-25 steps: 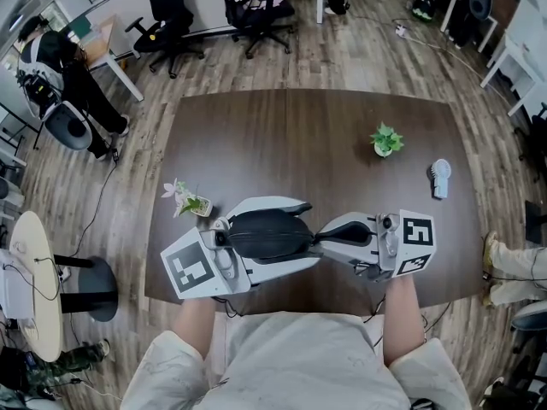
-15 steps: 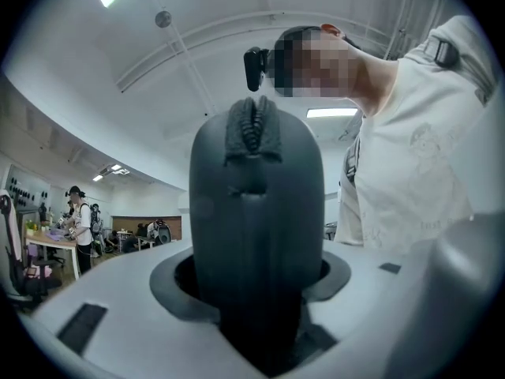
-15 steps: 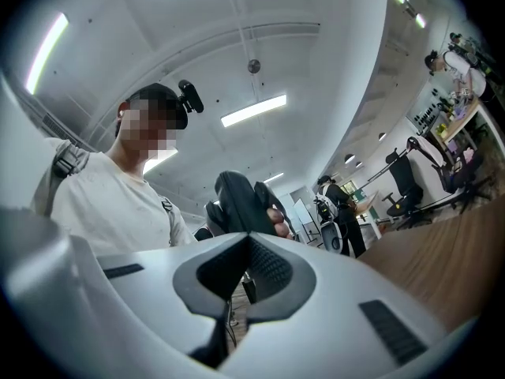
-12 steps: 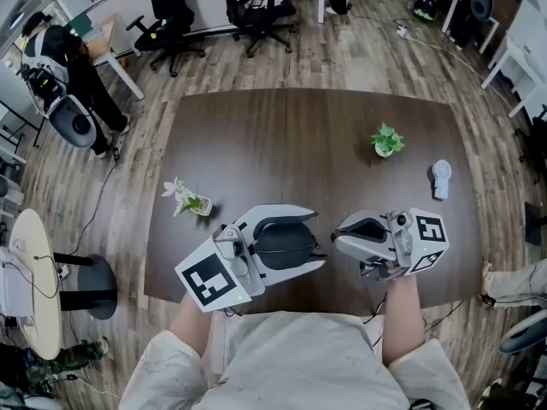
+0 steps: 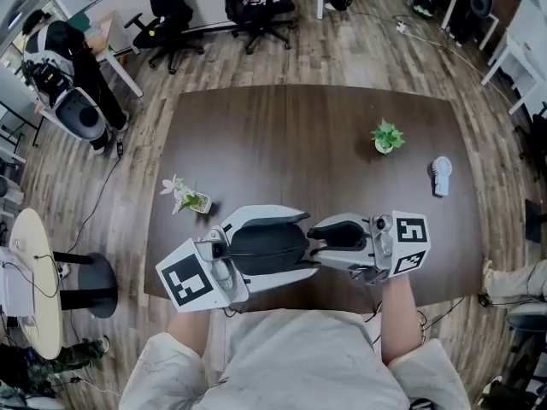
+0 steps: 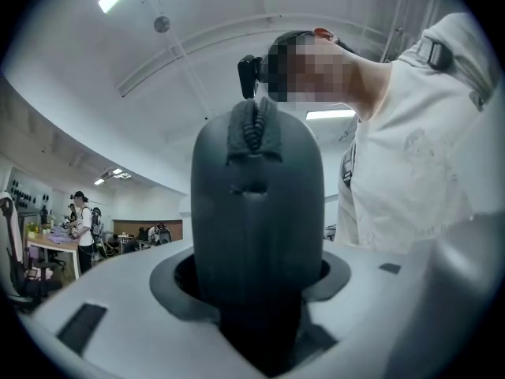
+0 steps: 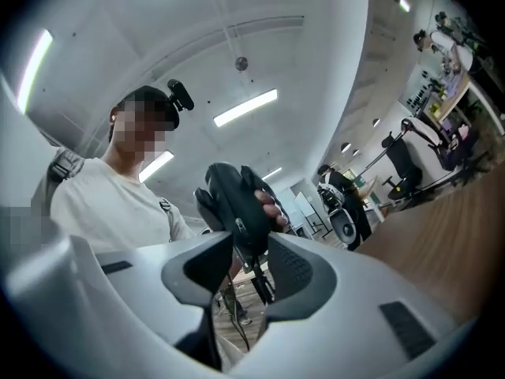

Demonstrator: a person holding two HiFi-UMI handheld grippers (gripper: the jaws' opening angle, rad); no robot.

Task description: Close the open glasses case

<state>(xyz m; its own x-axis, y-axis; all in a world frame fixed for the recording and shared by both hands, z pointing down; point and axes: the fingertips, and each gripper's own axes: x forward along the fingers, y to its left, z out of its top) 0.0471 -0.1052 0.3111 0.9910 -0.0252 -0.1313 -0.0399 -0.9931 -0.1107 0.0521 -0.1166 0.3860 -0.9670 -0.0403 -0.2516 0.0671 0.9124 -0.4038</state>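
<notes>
Legible text: none, any view.
Left marker cube (image 5: 188, 284): b/w square pattern only (no letters or nos.).
Right marker cube (image 5: 408, 244): same, pattern only.
Glasses case (image 5: 267, 246): plain dark shell, no brand seen.

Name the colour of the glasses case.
The glasses case is dark grey-black, clearest in the left gripper view.

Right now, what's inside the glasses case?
Its inside does not show. The glasses case, clamped in the left tool, turns only its dark outer shell to every view. Whether glasses lie in it cannot be told.
</notes>
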